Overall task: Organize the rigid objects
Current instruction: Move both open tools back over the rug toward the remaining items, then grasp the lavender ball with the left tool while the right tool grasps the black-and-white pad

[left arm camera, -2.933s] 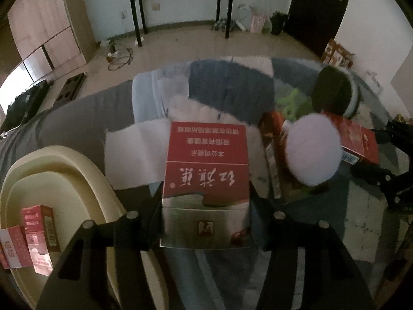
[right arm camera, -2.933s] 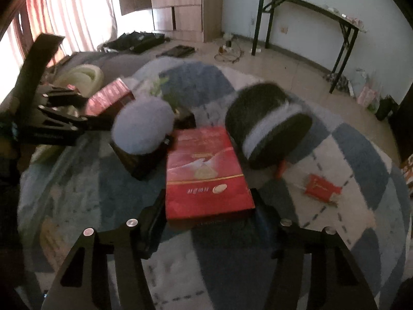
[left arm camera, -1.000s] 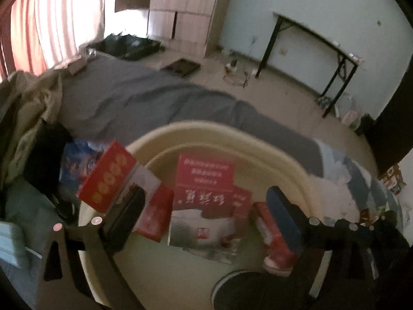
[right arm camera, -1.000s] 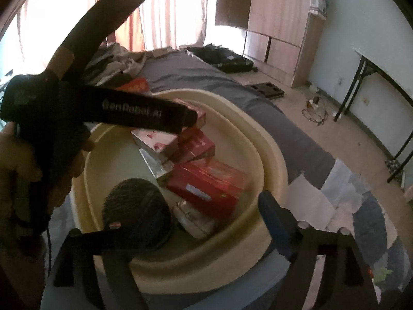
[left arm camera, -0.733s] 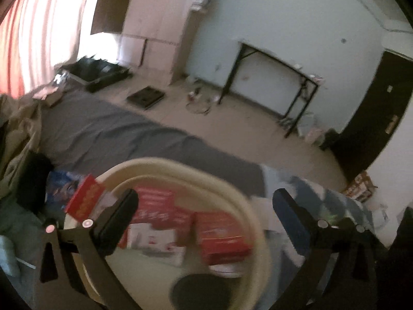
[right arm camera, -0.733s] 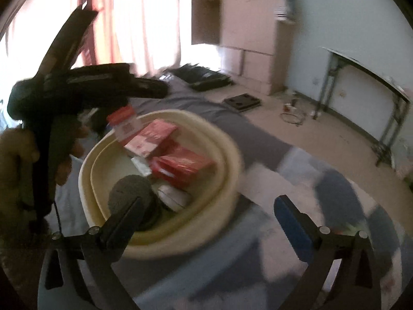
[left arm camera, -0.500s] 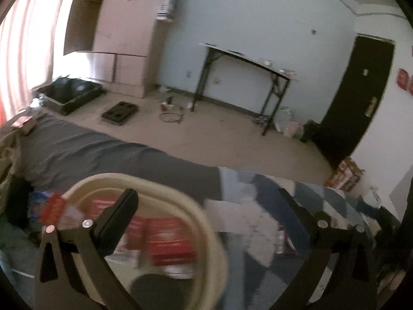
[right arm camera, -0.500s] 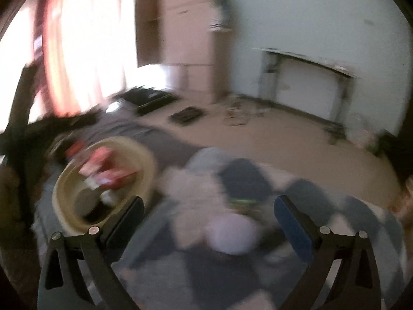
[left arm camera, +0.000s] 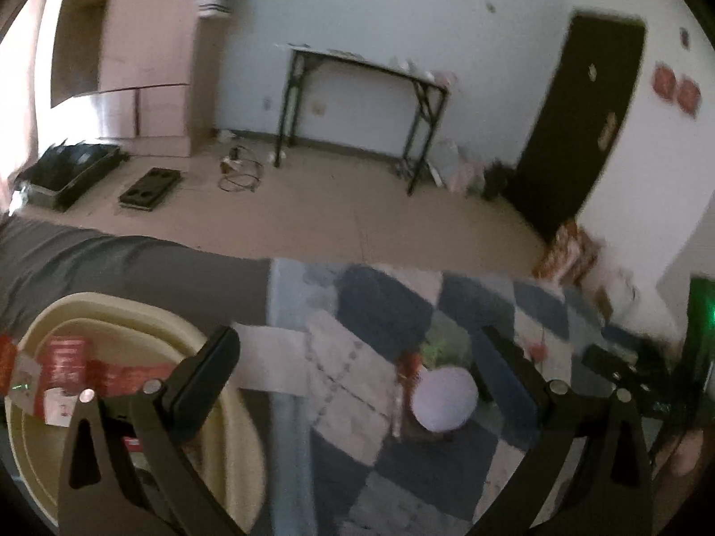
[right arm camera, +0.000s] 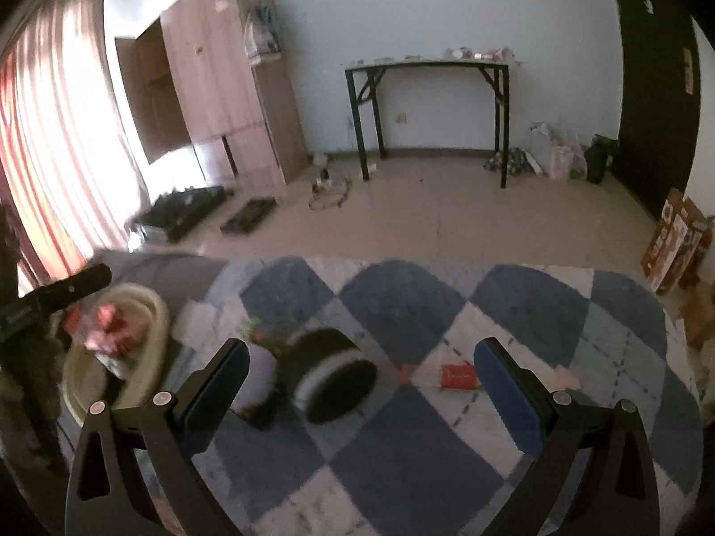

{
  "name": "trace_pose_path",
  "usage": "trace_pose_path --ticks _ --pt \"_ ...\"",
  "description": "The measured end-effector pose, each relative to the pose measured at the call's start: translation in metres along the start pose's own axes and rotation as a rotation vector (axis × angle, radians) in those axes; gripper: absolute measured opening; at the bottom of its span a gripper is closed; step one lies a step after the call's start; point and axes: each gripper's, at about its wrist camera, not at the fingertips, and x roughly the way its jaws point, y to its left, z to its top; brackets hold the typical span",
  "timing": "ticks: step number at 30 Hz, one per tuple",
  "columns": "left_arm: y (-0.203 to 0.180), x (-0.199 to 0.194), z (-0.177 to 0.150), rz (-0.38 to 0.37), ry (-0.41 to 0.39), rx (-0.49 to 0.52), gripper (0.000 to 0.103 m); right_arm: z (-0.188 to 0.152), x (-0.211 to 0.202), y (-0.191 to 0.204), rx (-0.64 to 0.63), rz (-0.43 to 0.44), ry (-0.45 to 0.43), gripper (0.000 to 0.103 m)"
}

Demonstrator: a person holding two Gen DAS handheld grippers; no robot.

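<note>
Both my jaws have just swung wide and hold nothing: left gripper [left arm camera: 357,375], right gripper [right arm camera: 362,375]. Past the right one, the black striped roll [right arm camera: 333,375] and a small red pack [right arm camera: 460,376] lie on the checked blanket [right arm camera: 514,303]. Left, the cream basin [left arm camera: 111,312] holds red boxes [left arm camera: 67,357].

The left gripper [left arm camera: 357,368] pointed forward and downward, its jaws spread as wide as they went after just opening further, with nothing held between them. The right gripper [right arm camera: 361,368] was angled downward likewise, its jaws also fully apart and empty after just opening. The right gripper's dark frame, with a fingertip [left arm camera: 686,458] below it, showed at the right edge of the left wrist view.
</note>
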Motion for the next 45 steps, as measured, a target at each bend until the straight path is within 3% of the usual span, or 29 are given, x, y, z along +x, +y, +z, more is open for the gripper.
trace_pose_path --ticks 3,7,9,13,15,19,28,34,35,36,38,39,45 --pt "-0.033 0.021 -0.011 -0.035 0.051 0.079 0.103 0.004 0.012 0.002 0.002 0.01 0.037 0.103" --pt "-0.06 0.051 -0.027 -0.074 0.148 0.176 0.103 0.008 0.014 -0.003 -0.058 0.151 0.001 0.103" --pt "-0.061 0.065 -0.033 -0.041 0.188 0.176 0.103 0.005 0.013 -0.012 -0.068 0.233 -0.021 0.103" --pt "-0.058 0.078 -0.037 -0.043 0.218 0.157 0.102 -0.005 0.006 -0.006 -0.184 0.251 -0.116 0.103" --pt "-0.057 0.081 -0.038 -0.05 0.218 0.153 0.102 -0.01 0.009 -0.004 -0.222 0.267 -0.112 0.103" --pt "-0.05 0.095 -0.044 -0.082 0.245 0.129 0.099 -0.016 0.017 -0.006 -0.273 0.256 -0.076 0.103" --pt "-0.061 0.1 -0.052 -0.069 0.26 0.165 0.096 -0.02 0.05 0.011 -0.362 0.194 -0.017 0.103" --pt "-0.059 0.104 -0.052 -0.06 0.249 0.147 0.078 -0.021 0.079 0.023 -0.4 0.147 -0.007 0.103" --pt "-0.059 0.103 -0.052 -0.072 0.243 0.146 0.069 -0.021 0.084 0.025 -0.405 0.141 -0.016 0.103" --pt "-0.061 0.104 -0.051 -0.082 0.241 0.149 0.06 -0.02 0.088 0.027 -0.406 0.136 -0.022 0.1" --pt "-0.062 0.103 -0.052 -0.072 0.237 0.167 0.057 -0.02 0.099 0.028 -0.401 0.145 -0.006 0.085" --pt "-0.063 0.104 -0.052 -0.075 0.237 0.169 0.057 -0.02 0.104 0.029 -0.399 0.155 0.012 0.067" --pt "-0.047 0.083 -0.039 -0.079 0.185 0.148 0.056 -0.017 0.102 0.025 -0.368 0.205 0.021 0.068"
